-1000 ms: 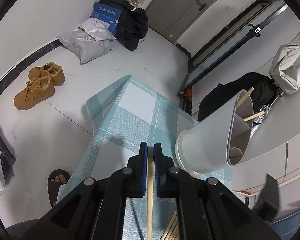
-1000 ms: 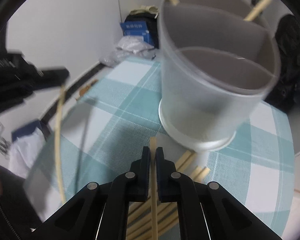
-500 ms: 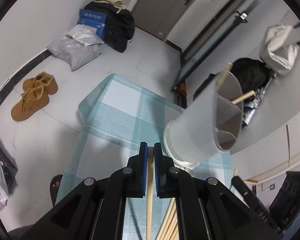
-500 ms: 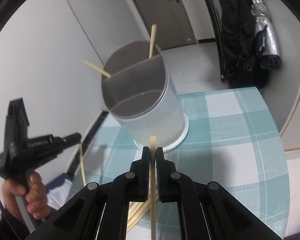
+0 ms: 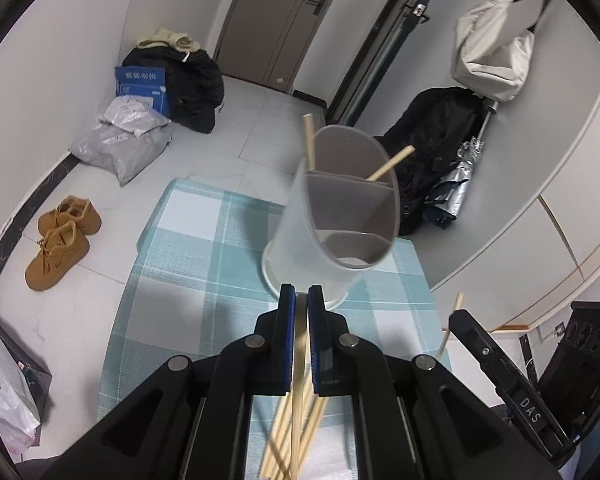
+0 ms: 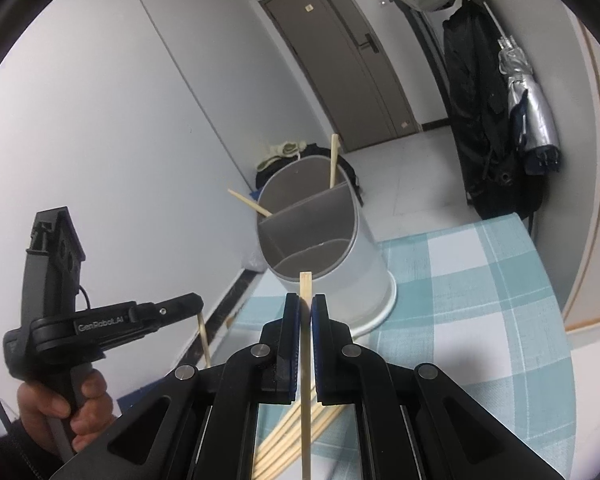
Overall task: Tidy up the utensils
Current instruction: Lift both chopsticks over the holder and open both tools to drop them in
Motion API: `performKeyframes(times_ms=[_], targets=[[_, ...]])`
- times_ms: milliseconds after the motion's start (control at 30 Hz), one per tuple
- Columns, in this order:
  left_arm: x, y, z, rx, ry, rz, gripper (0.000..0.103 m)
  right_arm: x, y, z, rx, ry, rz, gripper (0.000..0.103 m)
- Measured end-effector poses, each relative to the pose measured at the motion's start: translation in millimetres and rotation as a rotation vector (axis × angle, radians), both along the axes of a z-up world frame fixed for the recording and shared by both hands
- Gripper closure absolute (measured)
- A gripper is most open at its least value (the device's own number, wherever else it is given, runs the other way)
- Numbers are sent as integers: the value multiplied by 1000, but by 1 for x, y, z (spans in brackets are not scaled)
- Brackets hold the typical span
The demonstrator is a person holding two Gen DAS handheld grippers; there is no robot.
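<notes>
A grey-white utensil holder [image 5: 300,232] with inner dividers stands on the teal checked tablecloth [image 5: 196,280]; two wooden chopsticks [image 5: 309,140] lean in its far compartment. My left gripper [image 5: 301,300] is shut on one chopstick [image 5: 300,344], just in front of the holder's base. My right gripper [image 6: 306,304] is shut on another chopstick [image 6: 306,286], whose tip points at the holder [image 6: 364,272]. Several loose chopsticks [image 5: 288,440] lie on the cloth under the grippers. In the right wrist view the left gripper [image 6: 198,304] shows at the left, held by a hand [image 6: 60,408].
The table is narrow, with floor beyond its left and far edges. Brown shoes [image 5: 60,236], bags and a blue box [image 5: 140,84] lie on the floor. A black coat and a folded umbrella [image 5: 452,192] hang by the right wall, next to a door [image 6: 352,60].
Both grippers have risen and drawn back, each keeping its chopstick. In the right wrist view the holder went from filling the frame to standing smaller and lower; both views have rolled.
</notes>
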State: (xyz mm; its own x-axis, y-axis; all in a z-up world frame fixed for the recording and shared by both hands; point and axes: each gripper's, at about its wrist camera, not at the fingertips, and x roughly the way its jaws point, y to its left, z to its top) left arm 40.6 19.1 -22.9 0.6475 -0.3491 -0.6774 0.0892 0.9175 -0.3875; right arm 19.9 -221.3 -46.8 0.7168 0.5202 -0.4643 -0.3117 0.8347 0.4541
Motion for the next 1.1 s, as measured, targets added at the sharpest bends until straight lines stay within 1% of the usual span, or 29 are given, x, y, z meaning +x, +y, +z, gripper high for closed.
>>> performKeyframes(times_ms=[167,300,433,500,633,733,933,1100], targets=[[-4,-19,15,51,-39,-42,101,2,-10,12,29,-47,-14,98],[-3,-33,23,96,-53,-73,101,3,-13,18,30,-86,-16,98],[-4,-41,30,124,-62,-92,101,6,-15,28,17,-117,-26,98],[-3,-43,35,117,-54,-98,101,10,-17,32,21,-130,-29,98],[1,-44,44,77,-32,-105,101,19,-27,37,21,-153,-65,98],[6,-47,60,75,-53,-119,101,31,-37,43,37,-148,-93,98],[21,-51,104,35,-104,-147,101,54,-41,78,62,-202,-89,98],[48,-42,136,1,-116,-139,101,81,-36,115,87,-259,-82,98]])
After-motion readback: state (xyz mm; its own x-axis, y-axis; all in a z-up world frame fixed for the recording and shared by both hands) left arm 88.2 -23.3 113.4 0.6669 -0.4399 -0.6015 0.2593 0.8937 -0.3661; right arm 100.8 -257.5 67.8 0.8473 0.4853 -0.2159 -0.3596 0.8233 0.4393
